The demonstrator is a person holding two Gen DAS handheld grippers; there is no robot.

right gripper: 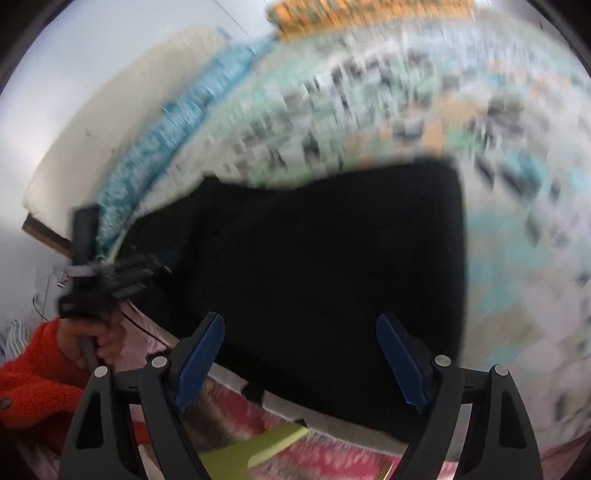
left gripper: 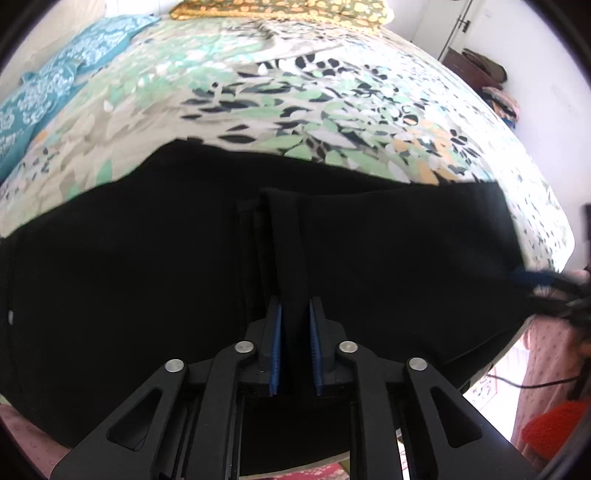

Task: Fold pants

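Black pants [left gripper: 147,277] lie across a bed with a floral sheet [left gripper: 295,92]. My left gripper [left gripper: 295,317] is shut on a bunched fold of the pants, with the cloth pinched between its blue pads [left gripper: 276,350]. In the right wrist view the pants [right gripper: 314,266] form a dark block near the bed's front edge. My right gripper [right gripper: 301,343] is open and empty just above the near edge of the pants. The left gripper also shows in the right wrist view [right gripper: 107,280], held by a hand in an orange sleeve, at the pants' left end. The right wrist view is motion-blurred.
A teal patterned cloth [left gripper: 48,92] lies at the bed's far left. A yellow-green patterned pillow [left gripper: 288,11] sits at the head. A red patterned rug [right gripper: 258,424] and a yellow-green item [right gripper: 251,454] lie on the floor below the bed edge. A dark cabinet [left gripper: 472,70] stands at the right wall.
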